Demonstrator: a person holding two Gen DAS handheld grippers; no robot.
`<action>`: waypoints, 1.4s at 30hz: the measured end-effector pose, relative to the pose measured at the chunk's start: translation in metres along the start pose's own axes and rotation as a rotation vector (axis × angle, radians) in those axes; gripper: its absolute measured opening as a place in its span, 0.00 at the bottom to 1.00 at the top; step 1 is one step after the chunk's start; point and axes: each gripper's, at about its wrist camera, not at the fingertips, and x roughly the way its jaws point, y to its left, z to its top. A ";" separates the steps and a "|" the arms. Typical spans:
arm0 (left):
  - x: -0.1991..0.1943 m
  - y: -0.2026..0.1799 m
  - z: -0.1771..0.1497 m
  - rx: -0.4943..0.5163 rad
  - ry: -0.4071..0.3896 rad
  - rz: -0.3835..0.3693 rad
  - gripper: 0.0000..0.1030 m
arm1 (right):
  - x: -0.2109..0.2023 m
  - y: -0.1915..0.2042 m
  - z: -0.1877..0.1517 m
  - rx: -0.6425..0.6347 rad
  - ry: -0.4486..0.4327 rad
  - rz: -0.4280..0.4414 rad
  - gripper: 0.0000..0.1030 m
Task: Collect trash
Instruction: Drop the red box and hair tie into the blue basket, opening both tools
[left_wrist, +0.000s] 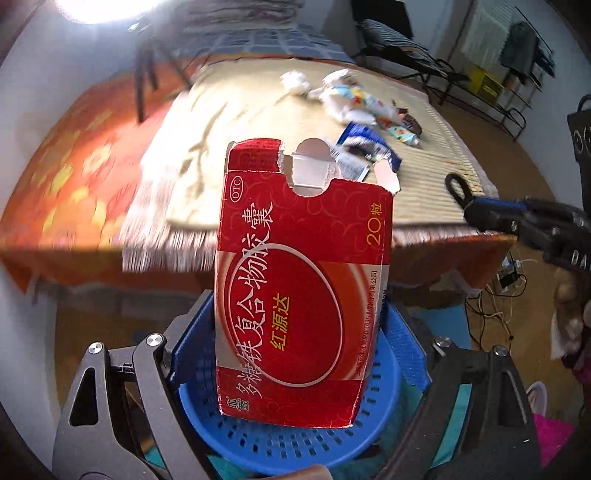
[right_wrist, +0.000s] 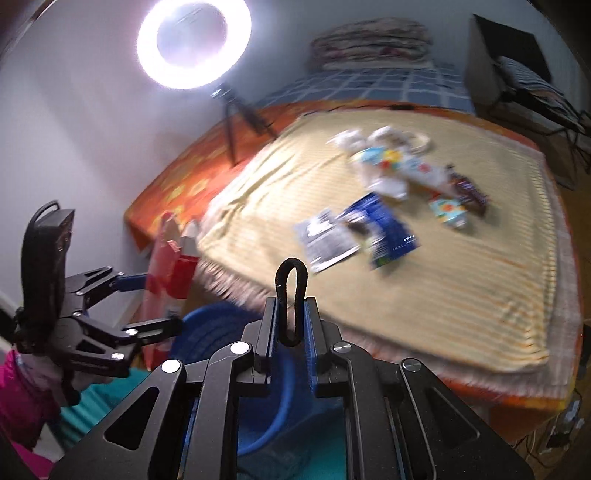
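A torn red medicine box (left_wrist: 303, 288) stands upright between the blue pads of my left gripper (left_wrist: 299, 332), which is shut on it across its width. Directly below hangs a blue perforated basket (left_wrist: 295, 443). My right gripper (right_wrist: 290, 314) is shut on a black elastic loop (right_wrist: 291, 280) that sticks up from its fingertips. In the right wrist view the left gripper (right_wrist: 147, 302) and the red box (right_wrist: 171, 258) sit at the left, above the basket (right_wrist: 214, 332). A blue wrapper (right_wrist: 384, 229), a silver packet (right_wrist: 325, 240) and colourful wrappers (right_wrist: 399, 162) lie on the beige striped cloth (right_wrist: 461, 277).
An orange patterned cover (left_wrist: 66, 173) lies under the cloth. A ring light (right_wrist: 194, 40) on a tripod (right_wrist: 236, 122) stands at the table's far left. Crumpled tissue (left_wrist: 295, 81) lies at the back. Cables (left_wrist: 495, 295) trail on the floor at the right.
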 end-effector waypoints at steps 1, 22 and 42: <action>0.000 0.003 -0.006 -0.013 0.003 -0.004 0.86 | 0.003 0.007 -0.004 -0.010 0.011 0.007 0.11; 0.004 0.041 -0.056 -0.162 0.070 -0.042 0.87 | 0.064 0.063 -0.055 -0.044 0.179 0.127 0.11; 0.005 0.041 -0.055 -0.160 0.072 -0.032 0.87 | 0.079 0.059 -0.054 -0.017 0.207 0.108 0.50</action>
